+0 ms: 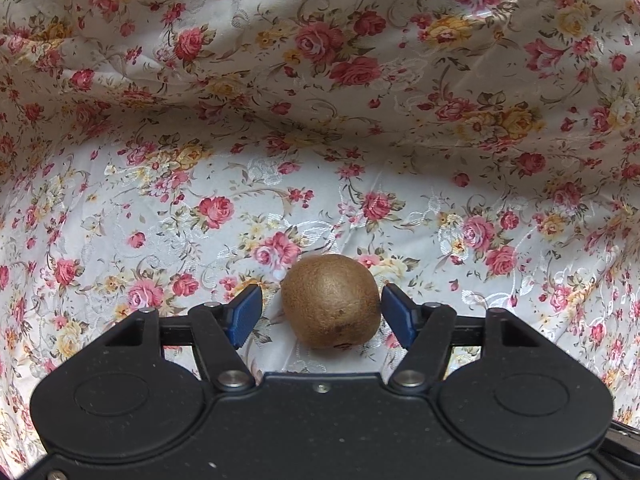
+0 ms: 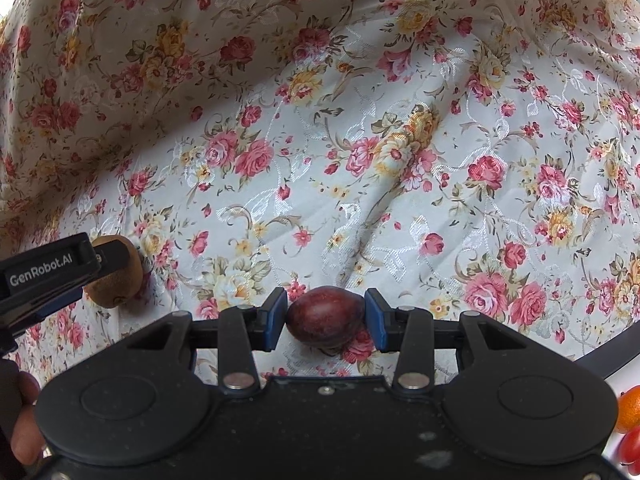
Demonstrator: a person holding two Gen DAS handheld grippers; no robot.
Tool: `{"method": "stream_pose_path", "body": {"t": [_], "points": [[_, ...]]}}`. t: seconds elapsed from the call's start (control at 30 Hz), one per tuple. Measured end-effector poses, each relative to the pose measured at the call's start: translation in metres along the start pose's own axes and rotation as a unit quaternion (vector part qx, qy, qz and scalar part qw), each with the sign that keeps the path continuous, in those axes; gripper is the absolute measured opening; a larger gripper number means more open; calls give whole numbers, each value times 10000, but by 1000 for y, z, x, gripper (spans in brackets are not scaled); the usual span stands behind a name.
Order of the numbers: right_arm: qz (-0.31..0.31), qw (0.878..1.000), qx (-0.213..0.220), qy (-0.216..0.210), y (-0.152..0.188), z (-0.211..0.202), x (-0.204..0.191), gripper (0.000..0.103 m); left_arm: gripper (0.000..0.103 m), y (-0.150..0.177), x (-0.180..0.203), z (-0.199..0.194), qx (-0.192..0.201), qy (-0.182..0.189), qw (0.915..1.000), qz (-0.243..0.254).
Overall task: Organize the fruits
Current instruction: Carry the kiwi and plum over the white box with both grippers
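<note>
Floral cloth (image 1: 320, 140) over my desk, my left gripper (image 1: 321, 312) fingers parted around a kiwi (image 1: 331, 301) resting on the cloth, one pad touching, my right gripper (image 2: 325, 317) fingers clamped on a dark plum (image 2: 325, 317), orange (image 2: 630, 408) at far right.

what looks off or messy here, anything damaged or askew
Nothing is damaged or spilled. The only untidy thing is the floral cloth, creased and rumpled rather than flat. The kiwi sits whole between the left gripper jaws, a gap at one pad; the right gripper clamps an intact plum.
</note>
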State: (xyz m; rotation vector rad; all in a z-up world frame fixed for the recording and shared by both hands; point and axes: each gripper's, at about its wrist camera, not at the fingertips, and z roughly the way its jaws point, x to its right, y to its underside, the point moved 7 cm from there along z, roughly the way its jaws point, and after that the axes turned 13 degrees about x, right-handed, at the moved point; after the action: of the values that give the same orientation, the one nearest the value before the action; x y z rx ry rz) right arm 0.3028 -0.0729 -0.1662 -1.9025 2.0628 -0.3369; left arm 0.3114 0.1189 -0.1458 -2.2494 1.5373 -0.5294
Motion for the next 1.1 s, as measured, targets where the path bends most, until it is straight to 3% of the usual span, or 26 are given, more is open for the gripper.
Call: {"method": "stream_pose_path", "body": {"t": [0.33, 0.47, 0.6, 1.1], "points": [[72, 9999, -71, -28, -7, 4, 3, 44, 68, 1, -1, 6, -84, -97, 9998, -159], [68, 10000, -72, -6, -6, 3, 1, 44, 60, -1, -1, 5, -88, 97, 9996, -256], [149, 9998, -101, -17, -6, 2, 1, 44, 59, 0, -4, 0, -103, 84, 9996, -236], [327, 9994, -121, -47, -7, -5, 1, 44, 60, 14, -29, -12, -627, -588, 9963, 62]]}}
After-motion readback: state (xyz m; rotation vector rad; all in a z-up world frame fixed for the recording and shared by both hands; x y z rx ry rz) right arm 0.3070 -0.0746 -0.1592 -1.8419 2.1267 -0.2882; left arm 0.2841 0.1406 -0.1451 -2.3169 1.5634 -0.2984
